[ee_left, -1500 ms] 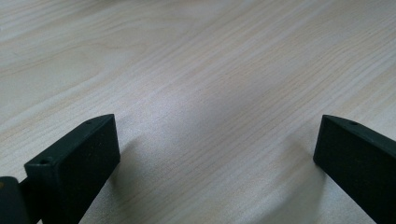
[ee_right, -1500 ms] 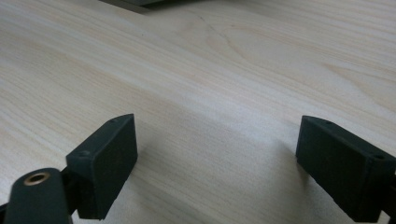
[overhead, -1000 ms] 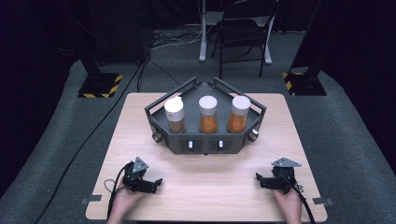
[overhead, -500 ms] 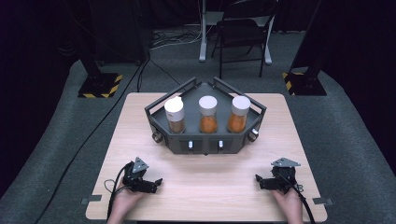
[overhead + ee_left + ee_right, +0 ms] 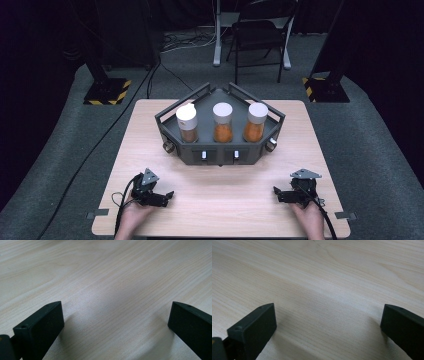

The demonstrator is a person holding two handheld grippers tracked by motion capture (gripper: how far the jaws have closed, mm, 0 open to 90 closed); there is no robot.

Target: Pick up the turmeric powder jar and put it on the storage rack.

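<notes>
Both grippers, left gripper [image 5: 159, 196] & right gripper [image 5: 284, 195], rest near table [image 5: 150, 125] edge w/ jaws wide apart, empty; the 3 jars [image 5: 222, 122] stand upright in rack [image 5: 220, 155] beyond, so approach level, squeeze mid-body.

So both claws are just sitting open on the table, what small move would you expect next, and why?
Probably a reach forward with one claw toward a jar. Both the left claw and the right claw rest on the table with jaws wide apart and nothing between them, while the three white-capped jars, such as the nearest-left jar, stand untouched in the dark rack.
</notes>
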